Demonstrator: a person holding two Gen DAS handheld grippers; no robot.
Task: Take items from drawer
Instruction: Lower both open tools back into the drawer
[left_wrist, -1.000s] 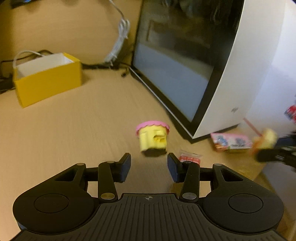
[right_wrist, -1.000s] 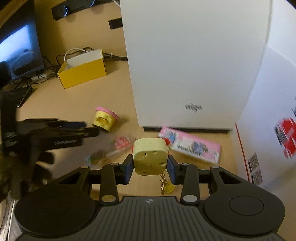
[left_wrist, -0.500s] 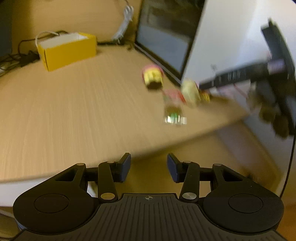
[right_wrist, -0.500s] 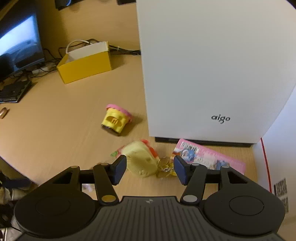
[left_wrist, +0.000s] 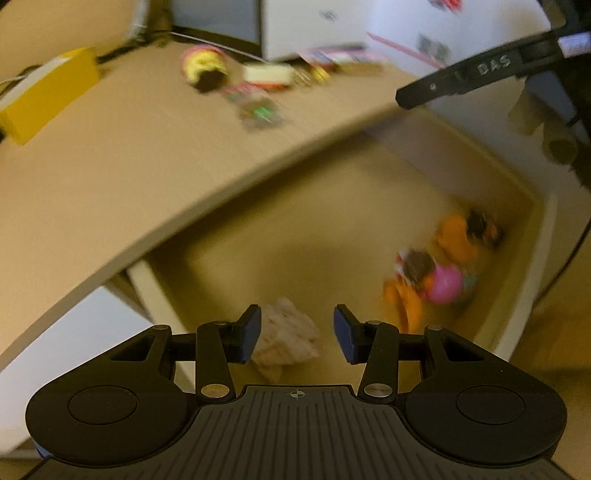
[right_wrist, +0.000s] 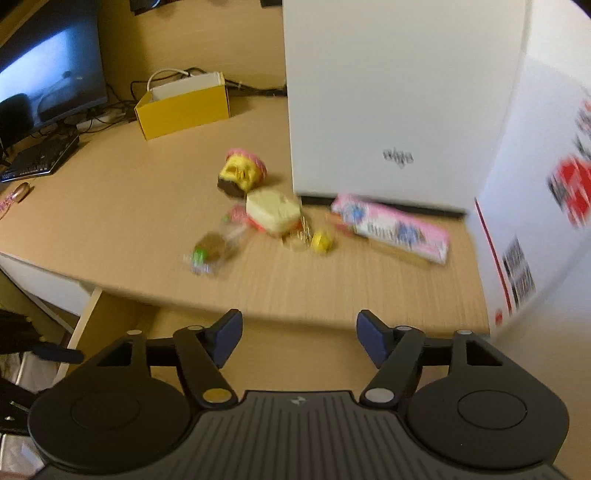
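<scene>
Wooden desk (right_wrist: 110, 206) (cluttered) overhangs drawer (left_wrist: 295, 236); left tongs (left_wrist: 297, 334), right tongs (right_wrist: 299, 341) released.

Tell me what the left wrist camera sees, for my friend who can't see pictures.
The open left gripper hangs over an open drawer, right above a pale crumpled cloth. Blurry orange and pink toys lie by the drawer's right wall. Above, a wooden desk holds more small items and a yellow box.
</scene>
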